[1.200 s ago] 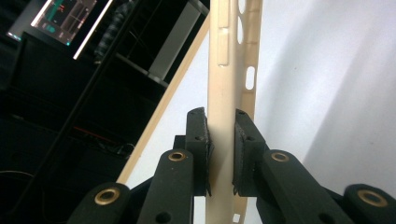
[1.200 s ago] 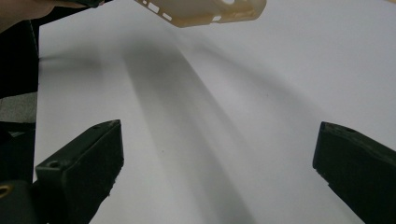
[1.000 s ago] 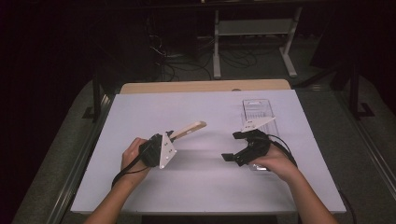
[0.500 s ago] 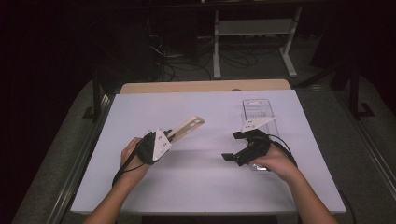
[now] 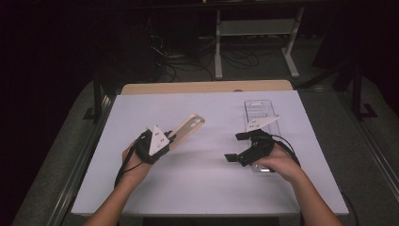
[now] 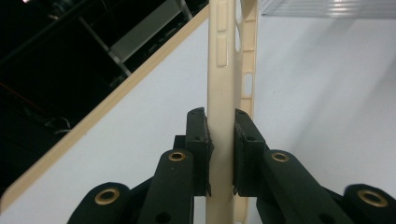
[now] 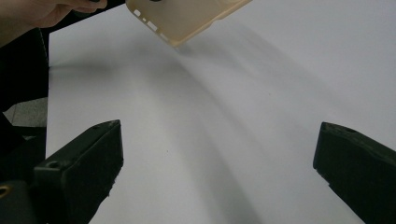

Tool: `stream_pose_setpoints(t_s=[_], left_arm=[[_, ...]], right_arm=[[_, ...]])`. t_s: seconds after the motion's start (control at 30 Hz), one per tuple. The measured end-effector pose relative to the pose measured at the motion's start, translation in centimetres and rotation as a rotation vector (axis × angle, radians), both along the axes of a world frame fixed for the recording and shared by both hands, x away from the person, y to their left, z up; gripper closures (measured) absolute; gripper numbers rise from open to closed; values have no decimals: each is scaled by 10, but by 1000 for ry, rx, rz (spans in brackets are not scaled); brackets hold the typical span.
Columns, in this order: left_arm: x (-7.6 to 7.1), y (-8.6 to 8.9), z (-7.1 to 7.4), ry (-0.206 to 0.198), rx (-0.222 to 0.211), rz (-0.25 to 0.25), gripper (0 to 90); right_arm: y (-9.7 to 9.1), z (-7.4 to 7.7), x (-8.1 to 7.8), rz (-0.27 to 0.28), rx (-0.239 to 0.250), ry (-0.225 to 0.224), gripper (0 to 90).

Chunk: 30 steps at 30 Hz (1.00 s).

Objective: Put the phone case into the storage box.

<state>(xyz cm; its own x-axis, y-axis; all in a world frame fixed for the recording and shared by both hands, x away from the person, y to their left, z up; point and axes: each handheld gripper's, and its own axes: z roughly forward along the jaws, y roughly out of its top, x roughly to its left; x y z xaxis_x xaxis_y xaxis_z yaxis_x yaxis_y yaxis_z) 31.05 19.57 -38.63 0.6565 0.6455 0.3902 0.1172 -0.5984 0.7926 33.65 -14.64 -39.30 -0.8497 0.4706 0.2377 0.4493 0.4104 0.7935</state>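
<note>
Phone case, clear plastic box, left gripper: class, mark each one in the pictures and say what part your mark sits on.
phone case (image 5: 188, 127), high view, on its beige back near the camera cutout.
clear plastic box (image 5: 259, 109), high view, on its far end.
left gripper (image 6: 220, 154), left gripper view, midway between its jaws, clamped on the case.

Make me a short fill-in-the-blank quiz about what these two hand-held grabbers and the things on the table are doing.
1. The left gripper is clamped on a beige phone ____.
2. The right gripper has its jaws ____, with nothing between them.
3. The clear plastic box lies on the white table next to the ____ gripper.

Missing words: case; open; right
</note>
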Motion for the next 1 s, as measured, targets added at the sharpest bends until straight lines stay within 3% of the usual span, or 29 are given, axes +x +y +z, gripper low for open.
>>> stream_pose_setpoints(t_s=[0.13,0.23,0.33,0.37,0.57,1.0], left_arm=[[2,1,1,17,-29,1,791],[3,2,2,35,-27,4,792],[4,3,3,65,-58,6,792],[3,1,2,88,-105,17,792],[4,1,2,115,-138,25,792],[4,3,3,106,-133,46,792]], right_arm=[[0,0,-1,6,-9,-16,12],[0,0,-1,10,-9,-15,12],[0,0,0,4,-12,-17,33],[0,0,0,2,-12,-17,45],[0,2,1,-16,-14,-3,50],[13,13,3,-19,-29,-17,32]])
